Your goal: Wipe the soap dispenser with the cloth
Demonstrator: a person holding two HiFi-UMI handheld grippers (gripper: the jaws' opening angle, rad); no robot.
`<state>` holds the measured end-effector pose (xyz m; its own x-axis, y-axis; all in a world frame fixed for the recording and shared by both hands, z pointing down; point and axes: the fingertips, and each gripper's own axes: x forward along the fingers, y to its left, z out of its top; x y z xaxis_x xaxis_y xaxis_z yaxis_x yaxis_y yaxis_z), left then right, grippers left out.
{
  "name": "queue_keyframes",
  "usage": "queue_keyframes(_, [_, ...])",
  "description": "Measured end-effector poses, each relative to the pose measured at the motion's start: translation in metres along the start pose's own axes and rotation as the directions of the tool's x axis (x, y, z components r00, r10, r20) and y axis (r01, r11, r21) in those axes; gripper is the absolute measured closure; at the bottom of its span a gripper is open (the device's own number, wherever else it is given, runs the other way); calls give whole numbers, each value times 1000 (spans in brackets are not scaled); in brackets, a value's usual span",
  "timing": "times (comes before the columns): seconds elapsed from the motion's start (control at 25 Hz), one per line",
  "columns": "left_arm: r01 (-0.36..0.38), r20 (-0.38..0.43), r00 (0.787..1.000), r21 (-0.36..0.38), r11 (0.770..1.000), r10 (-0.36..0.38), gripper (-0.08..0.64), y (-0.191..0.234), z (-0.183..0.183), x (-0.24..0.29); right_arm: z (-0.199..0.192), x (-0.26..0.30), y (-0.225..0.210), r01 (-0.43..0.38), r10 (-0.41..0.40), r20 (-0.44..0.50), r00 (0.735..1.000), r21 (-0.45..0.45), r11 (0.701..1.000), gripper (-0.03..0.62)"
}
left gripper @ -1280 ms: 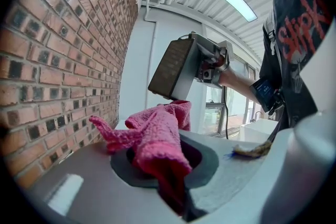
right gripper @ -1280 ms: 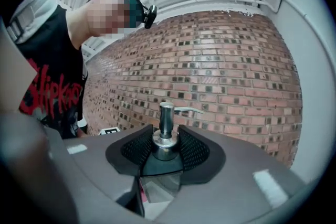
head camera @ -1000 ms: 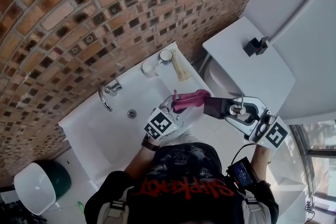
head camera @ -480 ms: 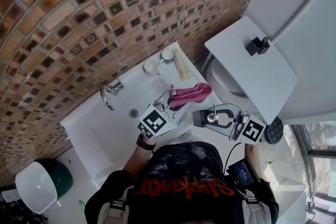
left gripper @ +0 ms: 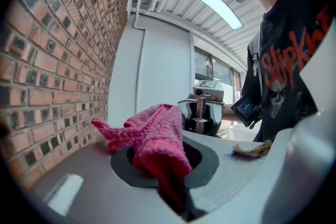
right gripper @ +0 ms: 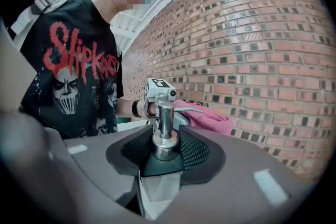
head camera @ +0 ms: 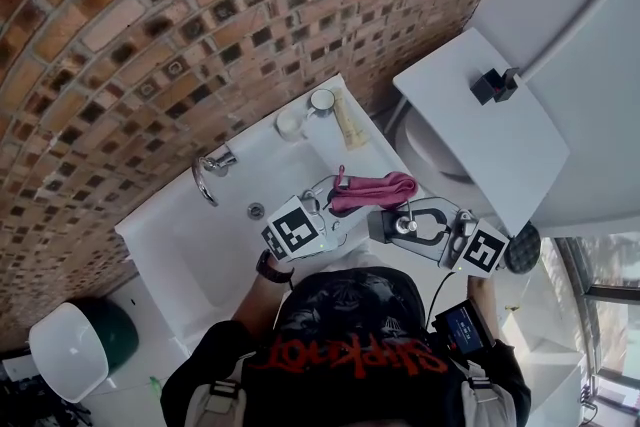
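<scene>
Your right gripper clamps the soap dispenser by its pump neck; your left gripper, pinched tight on the pink cloth, holds it just beside the pump.

cloth: pink, bunched | soap disp.: dark, metal pump (near cloth)
</scene>
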<state>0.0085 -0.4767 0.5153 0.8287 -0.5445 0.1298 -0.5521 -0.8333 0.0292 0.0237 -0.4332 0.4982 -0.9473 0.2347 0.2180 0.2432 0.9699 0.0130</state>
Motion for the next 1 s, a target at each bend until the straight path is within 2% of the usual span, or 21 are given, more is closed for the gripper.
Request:
queue_keyframes(0.16, [108,-24,994,70,992,-107,509,-21,0,4,1,-2,6,-48,36,-80,996,-145,988,443])
queue_keyframes(0.24, [141,-26,990,82,987,-139,509,-25,-1,4,2,-5,7,-66,45,-112,993,-195,979,443])
queue_keyframes(0.36, [165,-42,986,96,982,-162,509,-26,-8,4,6,-7,6,-67,41,-126,991,-212,975,443])
queue_keyframes(0.52, [173,-115,981,122,977,-159,509,-23,-27,7,10,-11,5,-56,27,-128,991,-224,973,442])
queue_keyframes(0.8, [158,-135,980,81,984,-146,509,-18,-48,13,13,-23,3,-38,10,-133,991,-212,977,442])
queue_keyframes(0.84, [156,-137,980,73,985,-145,509,-18,-52,14,14,-25,3,-25,1,-124,992,-188,982,442])
queue_keyframes(0.96, [148,-144,980,48,988,-140,509,-15,-62,15,23,-30,-2,70,-71,-50,996,-15,997,442])
queue_keyframes(1.0, [143,-148,980,38,989,-136,509,-13,-66,16,26,-33,-4,84,-84,-42,996,1,996,442])
